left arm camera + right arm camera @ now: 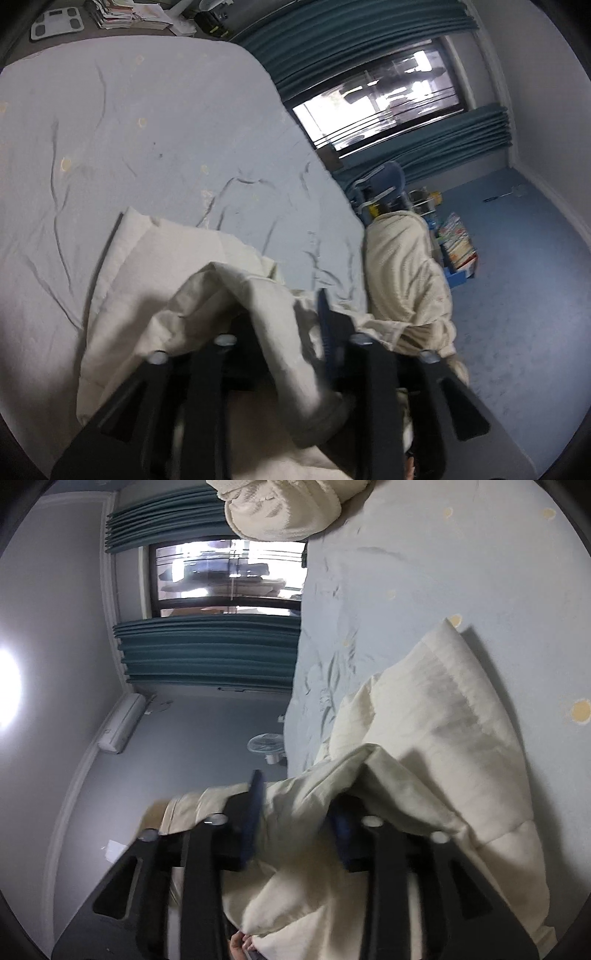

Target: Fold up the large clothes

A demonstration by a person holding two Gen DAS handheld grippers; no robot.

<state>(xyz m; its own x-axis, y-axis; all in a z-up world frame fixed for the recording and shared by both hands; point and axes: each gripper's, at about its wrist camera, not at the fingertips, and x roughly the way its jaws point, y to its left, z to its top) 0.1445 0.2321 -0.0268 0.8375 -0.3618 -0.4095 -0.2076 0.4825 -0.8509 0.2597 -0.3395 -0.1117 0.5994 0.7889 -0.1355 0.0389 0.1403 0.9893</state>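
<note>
A large cream quilted garment (177, 280) lies partly folded on the pale blue bed sheet (147, 129). My left gripper (284, 332) has its jaws apart, with a fold of the cream cloth draped between them and over the left finger; the blue right finger pad (327, 332) shows. In the right wrist view the same cream garment (436, 738) lies over the sheet (424, 554). My right gripper (299, 812) also stands with jaws apart and cloth bunched between its blue pads (253, 812). Whether either truly pinches the cloth is unclear.
A cream fleecy robe (406, 269) hangs off the bed's edge, also seen at the top of the right wrist view (280, 509). Teal curtains (369, 48) and a window (380, 99) stand beyond. Boxes and a chair (454, 243) stand on the blue floor.
</note>
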